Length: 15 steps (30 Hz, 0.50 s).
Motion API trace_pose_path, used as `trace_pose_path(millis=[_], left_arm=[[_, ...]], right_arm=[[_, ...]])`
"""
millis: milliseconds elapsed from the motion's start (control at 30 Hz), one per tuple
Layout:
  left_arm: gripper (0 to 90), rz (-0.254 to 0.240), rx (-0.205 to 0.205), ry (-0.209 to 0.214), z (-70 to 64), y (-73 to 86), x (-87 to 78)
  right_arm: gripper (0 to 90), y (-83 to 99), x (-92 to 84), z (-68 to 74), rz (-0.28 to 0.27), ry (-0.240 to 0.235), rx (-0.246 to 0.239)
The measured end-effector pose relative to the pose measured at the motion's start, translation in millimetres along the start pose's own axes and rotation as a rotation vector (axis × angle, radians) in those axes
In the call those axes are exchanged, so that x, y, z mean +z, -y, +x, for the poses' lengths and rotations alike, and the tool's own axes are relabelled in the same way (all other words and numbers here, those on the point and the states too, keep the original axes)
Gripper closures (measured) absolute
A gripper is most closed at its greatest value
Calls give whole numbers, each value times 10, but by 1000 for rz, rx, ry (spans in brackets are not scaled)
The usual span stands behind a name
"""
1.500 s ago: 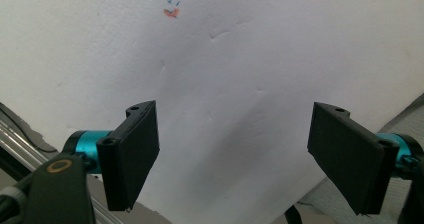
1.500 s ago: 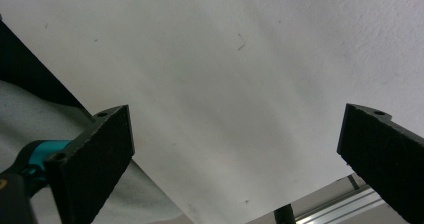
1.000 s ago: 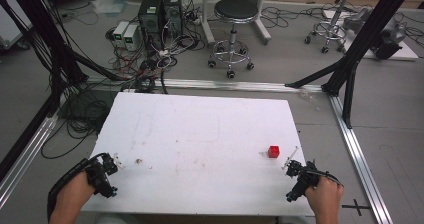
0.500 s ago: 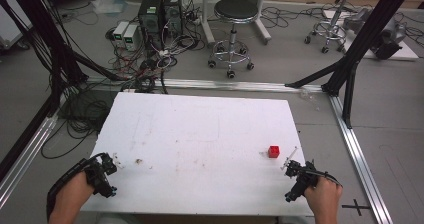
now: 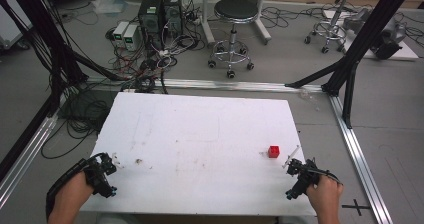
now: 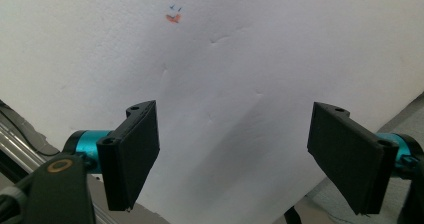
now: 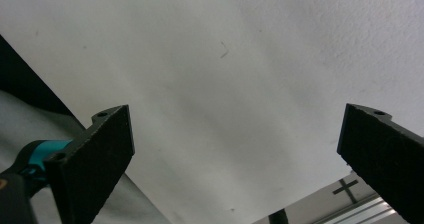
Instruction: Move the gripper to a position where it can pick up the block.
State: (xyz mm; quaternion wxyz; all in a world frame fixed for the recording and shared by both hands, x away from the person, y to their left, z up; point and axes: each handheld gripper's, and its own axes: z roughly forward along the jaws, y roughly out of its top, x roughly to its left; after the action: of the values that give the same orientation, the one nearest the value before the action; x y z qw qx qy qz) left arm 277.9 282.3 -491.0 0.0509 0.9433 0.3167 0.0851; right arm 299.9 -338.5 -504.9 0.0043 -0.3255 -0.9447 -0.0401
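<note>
White foam-board tabletop, high view: small red cube sits alone toward the right, just ahead of the right gripper. Left gripper rests at the near-left corner, well apart from it (both look parked at the edge, likely a ready stance).

Left gripper view: left gripper with jaws spread wide over bare board, nothing between.

Right gripper view: right gripper likewise wide, empty; floor cross-mark beyond the edge.

Small red cube, resting flat on the white tabletop, near the right edge, toward the near right corner.
</note>
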Motion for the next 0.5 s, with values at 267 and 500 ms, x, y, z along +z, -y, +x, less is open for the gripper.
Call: trace_pose_path(millis=[267, 500], left_arm=[[211, -16, -19, -2, 1, 10, 11], [211, -14, -19, 5, 8, 12, 8]], right_arm=[[9, 14, 2, -179, 15, 17, -199], [9, -55, 40, -363, 27, 47, -335]])
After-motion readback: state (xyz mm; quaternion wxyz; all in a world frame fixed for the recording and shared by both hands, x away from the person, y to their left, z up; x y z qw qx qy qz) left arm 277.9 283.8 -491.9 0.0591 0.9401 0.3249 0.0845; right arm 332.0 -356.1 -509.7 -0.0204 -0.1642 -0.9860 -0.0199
